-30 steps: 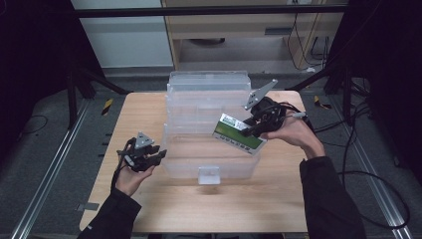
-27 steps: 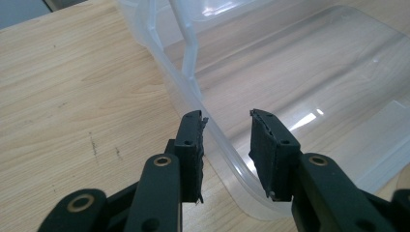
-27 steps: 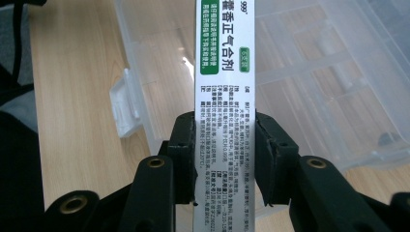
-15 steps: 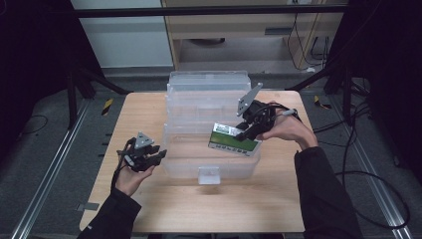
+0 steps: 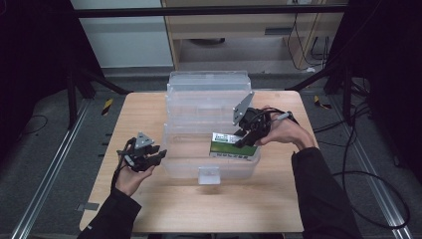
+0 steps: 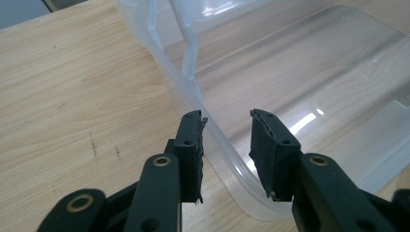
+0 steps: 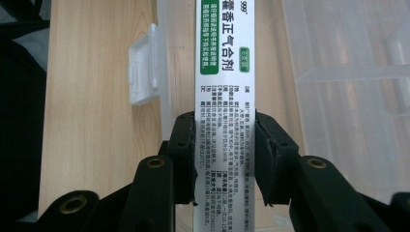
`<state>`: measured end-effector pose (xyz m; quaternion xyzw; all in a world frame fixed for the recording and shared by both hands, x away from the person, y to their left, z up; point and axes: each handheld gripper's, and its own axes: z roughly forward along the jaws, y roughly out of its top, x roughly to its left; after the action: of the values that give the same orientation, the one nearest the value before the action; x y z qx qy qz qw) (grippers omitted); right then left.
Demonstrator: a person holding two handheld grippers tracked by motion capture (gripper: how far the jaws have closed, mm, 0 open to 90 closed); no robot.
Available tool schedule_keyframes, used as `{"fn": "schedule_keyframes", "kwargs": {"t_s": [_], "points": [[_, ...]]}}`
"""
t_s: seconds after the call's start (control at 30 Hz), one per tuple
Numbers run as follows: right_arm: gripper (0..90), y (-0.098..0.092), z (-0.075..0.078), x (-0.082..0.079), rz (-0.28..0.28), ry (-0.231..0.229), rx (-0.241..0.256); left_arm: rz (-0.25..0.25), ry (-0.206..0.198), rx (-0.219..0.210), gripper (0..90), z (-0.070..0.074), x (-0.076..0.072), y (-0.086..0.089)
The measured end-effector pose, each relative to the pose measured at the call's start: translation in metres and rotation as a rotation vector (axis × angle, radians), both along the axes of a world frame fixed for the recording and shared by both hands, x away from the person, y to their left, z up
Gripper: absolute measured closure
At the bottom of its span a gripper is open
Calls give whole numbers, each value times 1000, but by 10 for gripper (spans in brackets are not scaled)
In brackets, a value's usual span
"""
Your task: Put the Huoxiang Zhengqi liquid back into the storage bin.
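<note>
High view shows the right hand-held gripper (image 5: 247, 135) clenched on a green-and-white box (image 5: 232, 147), carrying it over the open clear bin (image 5: 189, 164) that stands mid-tabletop (image 5: 139, 107). The box hangs at the bin's right end, toward the near wall, tilted, with its long axis running roughly along the bin's length, parallel to the tabletop's near edge. In the right gripper view the jaws press both narrow sides of the box (image 7: 225, 96) near its closer end, and the box runs straight out ahead of the hand-held gripper, so the long axis continues the line of the jaws; the bin's white latch (image 7: 142, 65) and near wall lie below it. The move to come, as I judge it, is simply downward: the bin floor lies right under the box, and the right hand is the one placed to lower it. The left hand-held gripper (image 5: 149, 158) hovers just off the bin's left end, released; in the left gripper view its jaws stand apart on either side of the bin's rounded corner rim (image 6: 220, 145) without clearly touching it. The tabletop is pale wood, bare around the bin, which has its lid raised at the far side. Beyond the far edge stand pale cabinets (image 5: 234, 25), with dark stands and cables (image 5: 358, 164) on a grey floor (image 5: 40, 149).
</note>
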<state>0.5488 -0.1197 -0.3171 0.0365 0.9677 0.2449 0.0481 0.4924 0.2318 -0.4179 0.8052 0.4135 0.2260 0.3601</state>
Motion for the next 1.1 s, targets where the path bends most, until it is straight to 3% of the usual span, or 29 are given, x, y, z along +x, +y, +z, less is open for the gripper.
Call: {"fn": "schedule_keyframes", "kwargs": {"t_s": [1.1], "points": [[635,4,-43,2,22,21,-72,0,1,3,635,0,1,0]]}}
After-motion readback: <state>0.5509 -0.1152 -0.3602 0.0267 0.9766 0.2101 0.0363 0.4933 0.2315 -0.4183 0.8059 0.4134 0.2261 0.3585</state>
